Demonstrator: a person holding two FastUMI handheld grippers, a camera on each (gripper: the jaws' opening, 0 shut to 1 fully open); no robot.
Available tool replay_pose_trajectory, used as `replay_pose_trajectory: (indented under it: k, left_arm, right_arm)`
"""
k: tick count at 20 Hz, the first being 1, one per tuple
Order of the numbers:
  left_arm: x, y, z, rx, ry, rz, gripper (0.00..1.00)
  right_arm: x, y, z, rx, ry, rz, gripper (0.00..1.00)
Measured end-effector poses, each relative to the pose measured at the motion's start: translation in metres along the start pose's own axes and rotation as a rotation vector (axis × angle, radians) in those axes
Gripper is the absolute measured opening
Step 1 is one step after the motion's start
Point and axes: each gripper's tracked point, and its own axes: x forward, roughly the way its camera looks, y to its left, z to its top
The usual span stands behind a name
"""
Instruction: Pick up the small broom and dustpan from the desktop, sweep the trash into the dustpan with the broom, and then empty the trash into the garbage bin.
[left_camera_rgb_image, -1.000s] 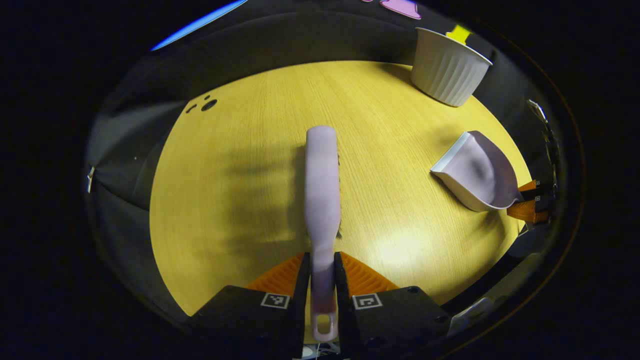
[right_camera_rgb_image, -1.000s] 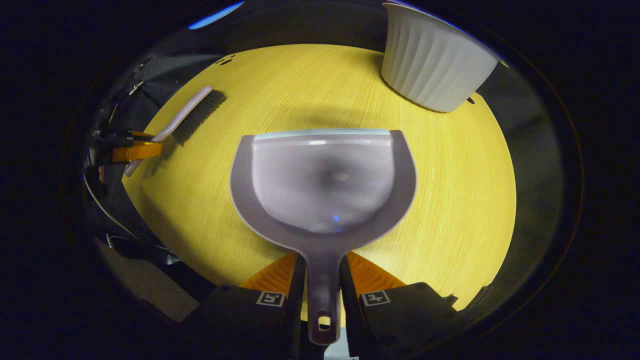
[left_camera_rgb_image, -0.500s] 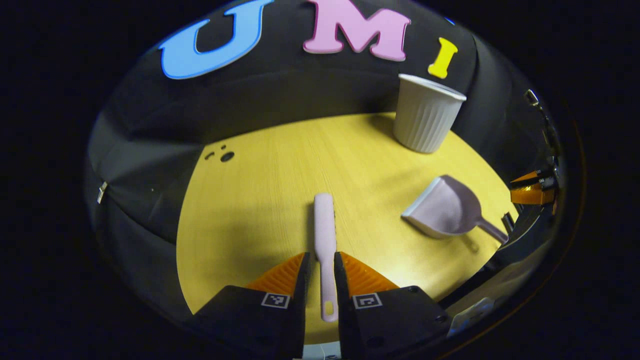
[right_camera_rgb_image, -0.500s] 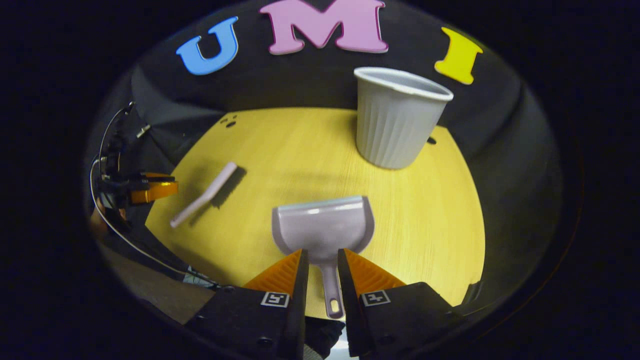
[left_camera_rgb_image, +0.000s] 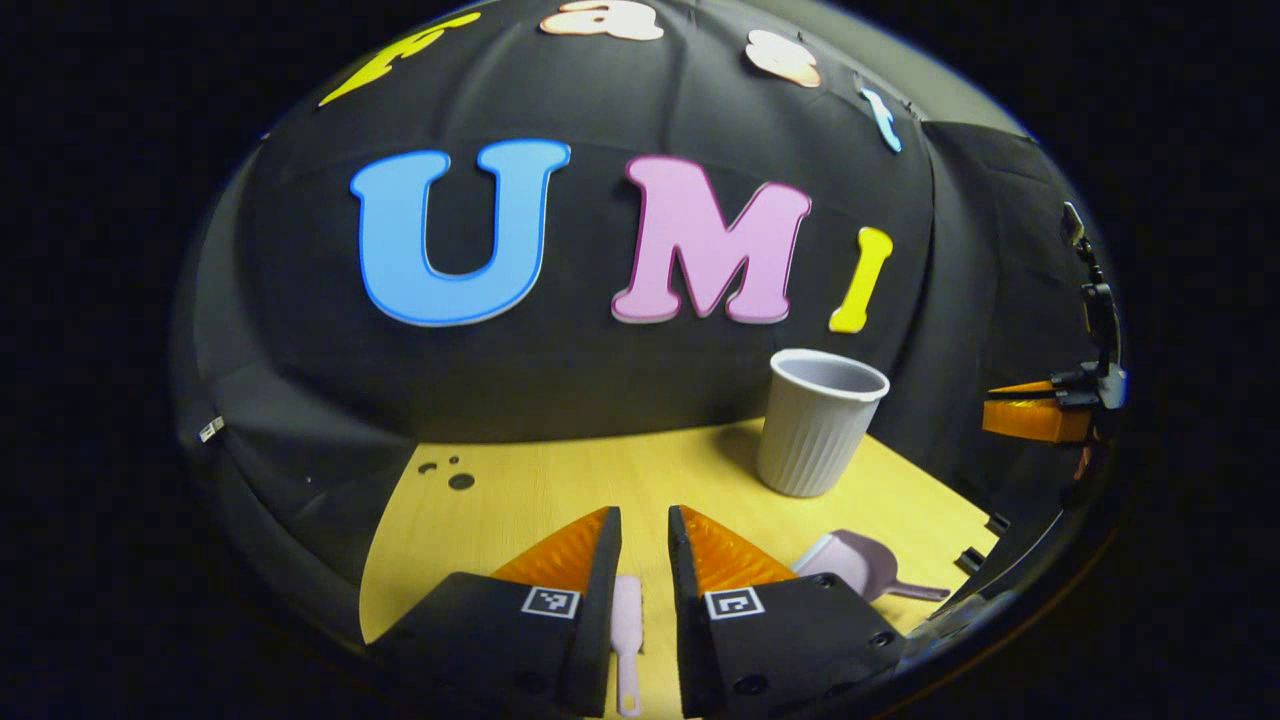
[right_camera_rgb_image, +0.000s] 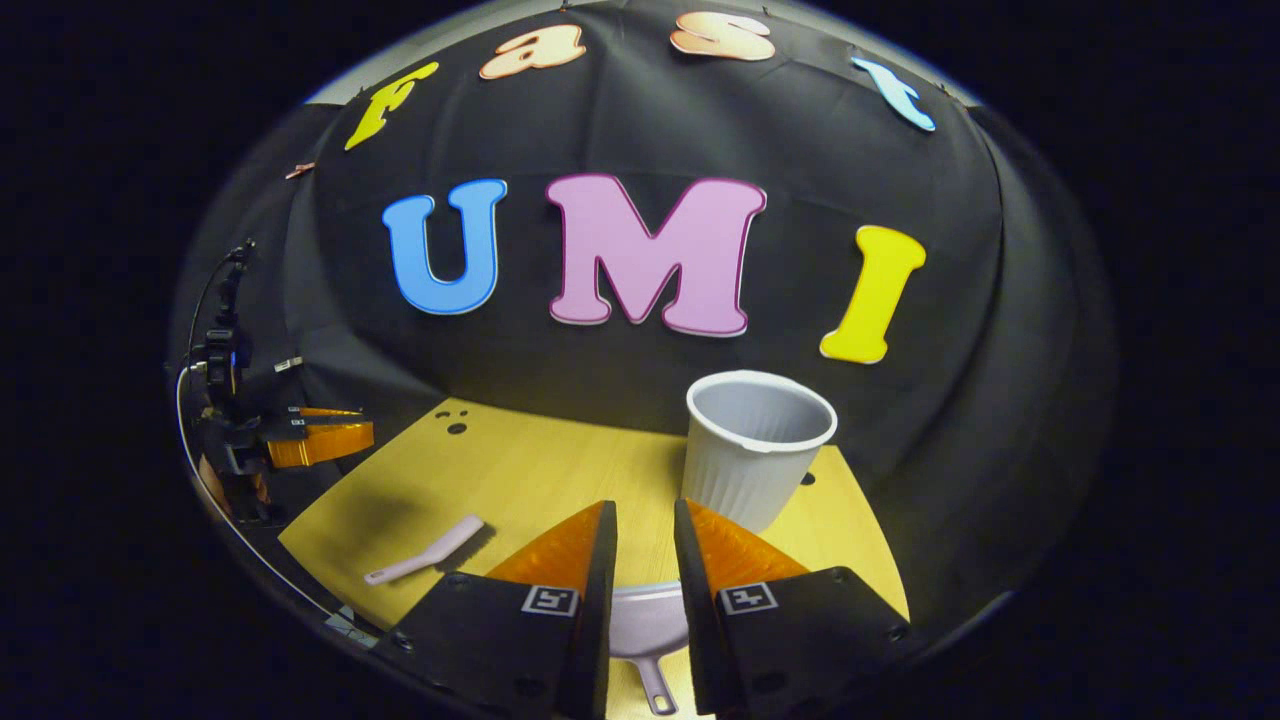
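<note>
The pale pink broom (left_camera_rgb_image: 627, 625) lies flat on the yellow table (left_camera_rgb_image: 520, 500), well below my left gripper (left_camera_rgb_image: 643, 515). That gripper is raised, its fingers a narrow gap apart with nothing between them. The grey-lilac dustpan (right_camera_rgb_image: 645, 625) rests on the table under my right gripper (right_camera_rgb_image: 643, 510), which is also lifted, slightly open and empty. In the right gripper view the broom (right_camera_rgb_image: 425, 550) lies at the table's left, with the left gripper (right_camera_rgb_image: 315, 440) above it. From the left gripper view, the dustpan (left_camera_rgb_image: 860, 565) lies at lower right and the right gripper (left_camera_rgb_image: 1040, 415) hangs at the far right.
A white ribbed bin (right_camera_rgb_image: 755, 440) stands upright at the back right of the table, open mouth up; it also stands behind the dustpan as the bin (left_camera_rgb_image: 818, 420) in the left gripper view. Small dark holes (left_camera_rgb_image: 455, 478) mark the table's back left corner.
Both grippers have let go and pulled up and back from the table. The broom and the dustpan stay lying on the tabletop, now far below the fingers.
</note>
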Motion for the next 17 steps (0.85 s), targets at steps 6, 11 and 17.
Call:
replay_pose_trajectory:
  k: [6,11,17]
  left_arm:
    - [-0.013,-0.011,0.026,0.030,-0.081,0.026,0.30]
    - [-0.013,-0.011,0.026,-0.009,-0.063,0.085,0.31]
    - [-0.012,-0.016,0.032,-0.004,-0.062,0.142,0.31]
  right_arm:
    - [0.001,-0.002,0.012,-0.016,-0.053,0.017,0.35]
    - [0.009,-0.012,0.013,-0.063,-0.064,0.061,0.35]
    - [0.012,-0.018,0.007,-0.060,-0.051,0.124,0.36]
